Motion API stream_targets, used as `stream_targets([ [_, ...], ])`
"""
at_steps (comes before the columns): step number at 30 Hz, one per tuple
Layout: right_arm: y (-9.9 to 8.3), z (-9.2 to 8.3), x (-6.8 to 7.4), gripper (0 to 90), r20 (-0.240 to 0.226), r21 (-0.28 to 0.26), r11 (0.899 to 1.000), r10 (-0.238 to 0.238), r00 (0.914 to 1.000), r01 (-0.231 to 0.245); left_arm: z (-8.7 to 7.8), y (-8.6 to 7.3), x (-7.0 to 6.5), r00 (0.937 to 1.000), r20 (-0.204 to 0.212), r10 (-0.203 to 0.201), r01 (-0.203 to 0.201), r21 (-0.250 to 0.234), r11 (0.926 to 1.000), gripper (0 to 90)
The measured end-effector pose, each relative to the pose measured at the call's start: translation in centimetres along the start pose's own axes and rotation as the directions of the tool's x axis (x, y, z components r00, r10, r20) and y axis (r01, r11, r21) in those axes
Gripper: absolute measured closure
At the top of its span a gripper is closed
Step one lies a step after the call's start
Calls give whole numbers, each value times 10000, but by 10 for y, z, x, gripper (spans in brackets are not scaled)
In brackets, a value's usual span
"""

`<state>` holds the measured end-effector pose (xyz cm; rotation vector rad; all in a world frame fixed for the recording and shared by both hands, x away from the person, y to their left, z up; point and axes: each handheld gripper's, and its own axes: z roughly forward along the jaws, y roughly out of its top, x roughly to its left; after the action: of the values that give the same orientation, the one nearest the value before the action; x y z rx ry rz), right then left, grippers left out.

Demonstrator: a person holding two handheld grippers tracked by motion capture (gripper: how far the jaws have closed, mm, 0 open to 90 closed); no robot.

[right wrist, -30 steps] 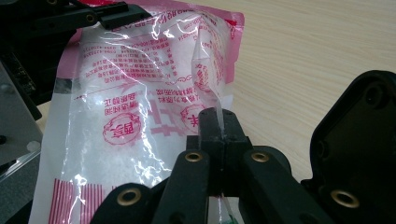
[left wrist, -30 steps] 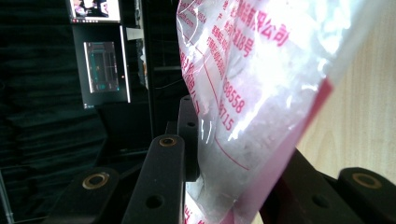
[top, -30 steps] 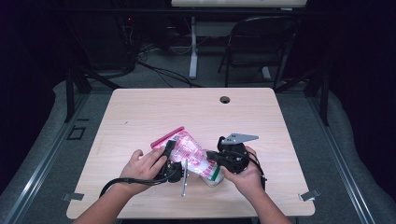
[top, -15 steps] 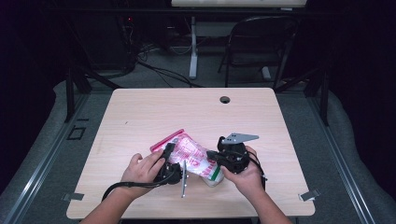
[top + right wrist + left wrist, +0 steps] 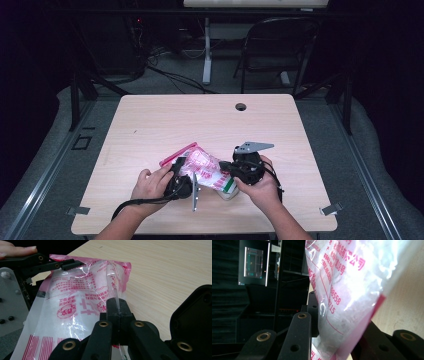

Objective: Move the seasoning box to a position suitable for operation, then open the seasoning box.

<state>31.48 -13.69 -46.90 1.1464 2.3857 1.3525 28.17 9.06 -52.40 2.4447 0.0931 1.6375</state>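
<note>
Bag orientation: the plastic bag (image 5: 207, 171) lay on the near half of the wooden table (image 5: 210, 125), between my two hands. Its long axis ran diagonally in the high view, from the pink zip-strip end, up and to the left, down to the striped end at the right, nearest me. The zip end pointed away from me and leftward.

Appearance: clear crinkled film with white contents showing through and pink-red printing (characters, digits, a round emblem) across the face. A solid pink band ran along the sealed edge; in the right gripper view (image 5: 82, 305) a row of pink vertical stripes marked the lower part. The high view showed a small green patch at the striped corner. The film was glossy and threw bright reflections, so most of the print was not readable.

Left gripper (image 5: 181, 181): partly closed, with the bag's film between my jaws. In the left gripper view the pink-edged film (image 5: 347, 302) hung straight down through the gap, one black jaw on either side. I could not tell whether the pads truly pressed on it.

Right gripper (image 5: 235, 169): jaws clenched fully together, pinching a thin fold of the clear film at the bag's edge (image 5: 115, 303). The grey plate on top of it angled up to the right.

My hands rested on the tabletop at either side of the bag.
</note>
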Motion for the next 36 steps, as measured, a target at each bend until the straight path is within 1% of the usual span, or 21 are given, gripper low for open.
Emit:
stream_targets([
  [4, 2, 1, 1, 900, -18, 31, 10000, -8, 10000, 8, 0, -2, -2, 9998, 52, -213, 213, -38, 9998, 783],
  [5, 2, 1, 2, 900, -26, 76, 10000, -27, 10000, 27, 0, -3, -2, 9998, 158, -138, 136, 125, 9998, 783],
  [7, 2, 2, 3, 900, -51, 34, 10000, -40, 10000, 40, 1, -4, -5, 9992, 317, -241, 237, 124, 9996, 783],
  [8, 2, 2, 3, 900, -32, 100, 9999, -82, 10000, 82, 1, -4, -6, 9989, 384, -273, 267, 153, 9995, 783],
  [9, 2, 3, 3, 900, -39, 132, 9999, -102, 9999, 103, 1, -5, -8, 9990, 336, -287, 283, 112, 9995, 782],
  [12, 2, 3, 3, 900, -59, 139, 9999, -80, 10000, 81, 2, -5, -10, 9981, 436, -444, 440, 91, 9990, 782],
  [17, 2, 5, 4, 900, -86, 86, 9999, -76, 9999, 76, 3, -8, -12, 9935, 678, -915, 916, 18, 9958, 782],
  [19, 2, 5, 4, 900, -56, 94, 9999, -84, 9999, 85, 4, -8, -13, 9914, 820, -1019, 1020, 20, 9948, 782],
  [21, 2, 5, 5, 900, -56, 117, 9999, -79, 10000, 80, 6, -9, -15, 9909, 825, -1066, 1073, -33, 9942, 782],
  [22, 3, 6, 5, 900, -61, 142, 9998, -104, 9999, 105, 6, -10, -15, 9892, 921, -1138, 1142, 15, 9935, 782],
  [23, 3, 7, 5, 900, -92, 107, 9999, -98, 9999, 99, 6, -11, -15, 9887, 918, -1181, 1185, 11, 9930, 782],
  [25, 4, 8, 5, 900, -92, 130, 9999, -86, 9999, 87, 6, -12, -16, 9841, 1049, -1430, 1435, 24, 9896, 783],
  [29, 5, 10, 7, 900, -148, 122, 9998, -144, 9998, 146, 7, -14, -18, 9781, 1216, -1690, 1703, -3, 9854, 783],
  [32, 6, 11, 6, 900, -161, 108, 9999, -47, 9999, 49, 8, -16, -18, 9696, 1431, -1985, 2006, 3, 9797, 783],
  [33, 6, 12, 7, 900, -172, 144, 9999, -84, 9998, 86, 8, -16, -18, 9689, 1448, -2005, 2024, 18, 9793, 783],
  [35, 6, 12, 8, 900, -165, 199, 9997, -158, 9997, 161, 9, -17, -20, 9651, 1514, -2137, 2168, -40, 9762, 782],
  [36, 6, 12, 8, 900, -136, 182, 9998, -120, 9998, 123, 9, -17, -20, 9640, 1543, -2165, 2198, -42, 9755, 782],
])
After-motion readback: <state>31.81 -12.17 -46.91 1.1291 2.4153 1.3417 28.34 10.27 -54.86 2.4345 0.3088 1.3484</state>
